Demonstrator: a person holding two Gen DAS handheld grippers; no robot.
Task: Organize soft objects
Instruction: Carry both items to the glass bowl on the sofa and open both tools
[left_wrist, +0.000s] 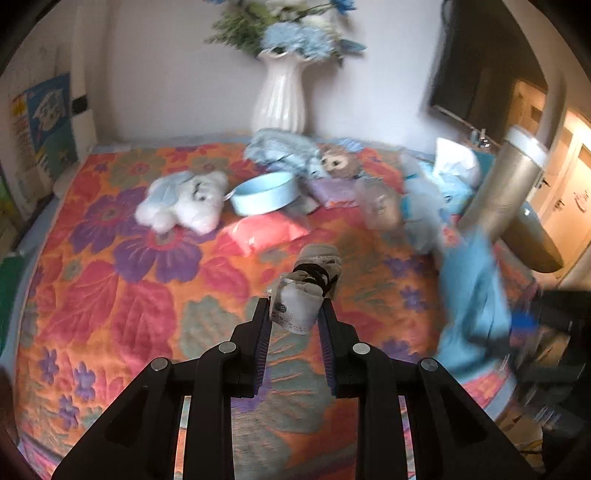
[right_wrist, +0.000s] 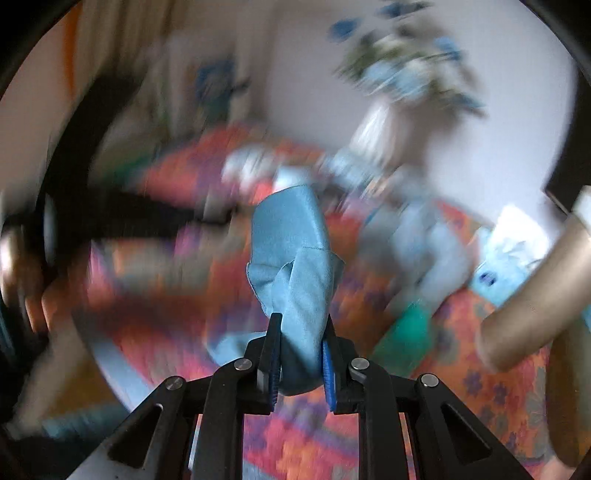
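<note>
My left gripper is shut on a grey rolled sock bundle tied with a black band, held above the floral bedspread. My right gripper is shut on a light blue cloth; it also shows blurred in the left wrist view. A white and blue plush, a doll with big eyes, a grey-blue plush, a pink packet and a purple pouch lie on the bed. The right wrist view is heavily motion-blurred.
A light blue bowl sits mid-bed. A white vase with blue flowers stands at the wall. A tissue pack lies at the right. A beige cylinder appliance leans in from the right.
</note>
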